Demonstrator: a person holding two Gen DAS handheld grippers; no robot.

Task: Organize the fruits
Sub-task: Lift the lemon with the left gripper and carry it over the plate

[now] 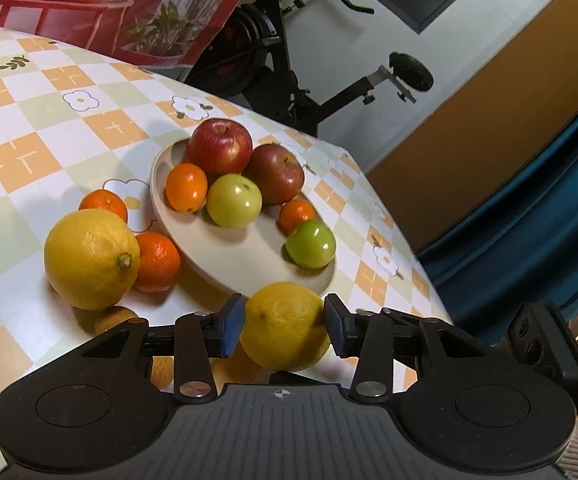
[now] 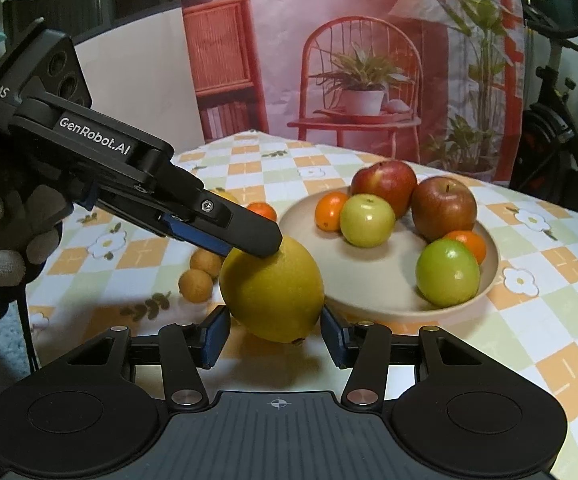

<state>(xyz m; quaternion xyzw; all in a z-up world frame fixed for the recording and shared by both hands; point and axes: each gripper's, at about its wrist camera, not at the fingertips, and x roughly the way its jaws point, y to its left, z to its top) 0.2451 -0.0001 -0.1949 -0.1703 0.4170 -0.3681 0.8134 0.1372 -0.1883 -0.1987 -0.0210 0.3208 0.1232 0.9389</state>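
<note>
1. Yellow lemon [image 2: 272,290] sits on the checked tablecloth [image 2: 537,344], just beside the plate [image 2: 385,304] of apples and oranges.
2. Both tools clamp it: left gripper [image 1: 284,326] and right gripper [image 2: 275,334] each press their pads against its sides.
3. Risk: two opposing grips could squeeze or twist the fruit, popping it loose to roll off the nearby table edge.
4. Its long axis tilts, stem nub [image 2: 297,341] pointing down toward the right wrist camera.

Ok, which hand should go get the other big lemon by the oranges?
Left, probably. The other lemon sits on the left gripper's side, beside the oranges; from the right gripper it is nearly hidden behind the left one. Both now bracket the near lemon.
</note>
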